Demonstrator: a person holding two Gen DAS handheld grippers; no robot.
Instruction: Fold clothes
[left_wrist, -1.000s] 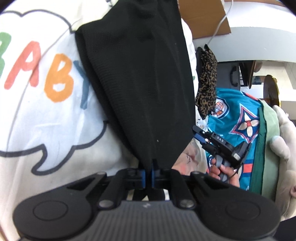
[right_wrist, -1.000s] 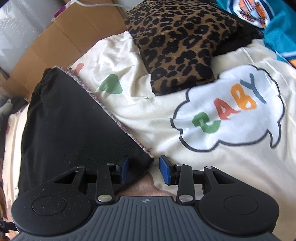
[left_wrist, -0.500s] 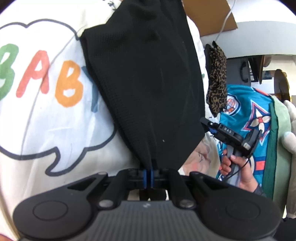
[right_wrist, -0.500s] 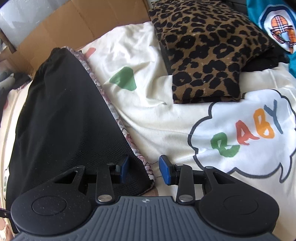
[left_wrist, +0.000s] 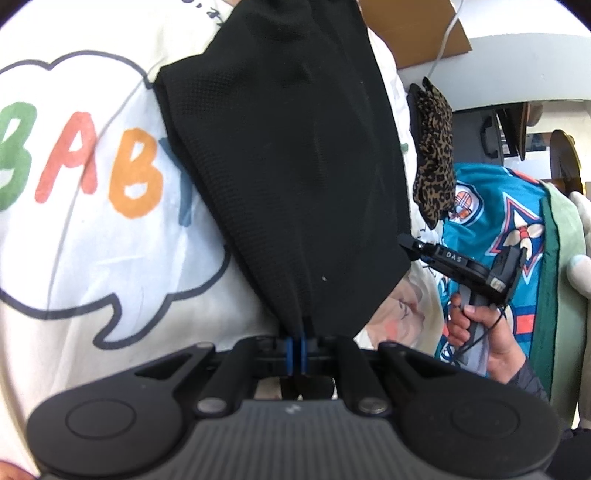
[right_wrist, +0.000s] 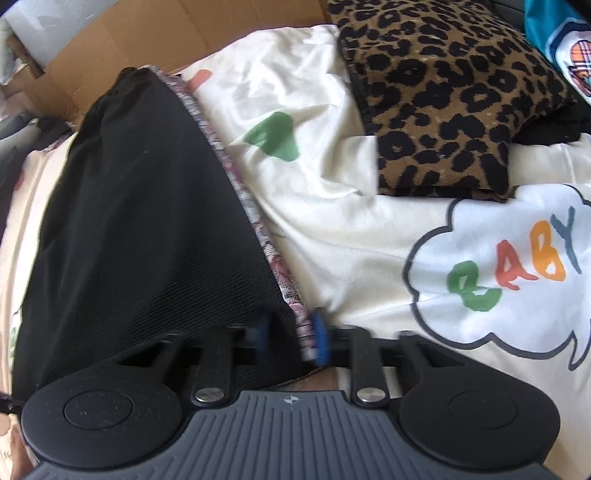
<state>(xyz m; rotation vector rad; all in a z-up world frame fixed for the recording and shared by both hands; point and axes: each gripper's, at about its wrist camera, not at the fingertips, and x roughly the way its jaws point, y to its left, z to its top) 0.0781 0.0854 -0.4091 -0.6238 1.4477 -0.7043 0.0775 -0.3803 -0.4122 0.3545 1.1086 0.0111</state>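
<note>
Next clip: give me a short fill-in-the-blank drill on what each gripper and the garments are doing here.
1. The left gripper is shut on the ______ garment.
2. The right gripper has its blue pads apart, with the garment's ______-trimmed corner between them.
3. The coloured letters printed on the cream bedsheet spell ______.
4. The folded garment lying beyond the sheet's green shape has a ______ print.

Missing words: black; floral; BABY; leopard
</note>
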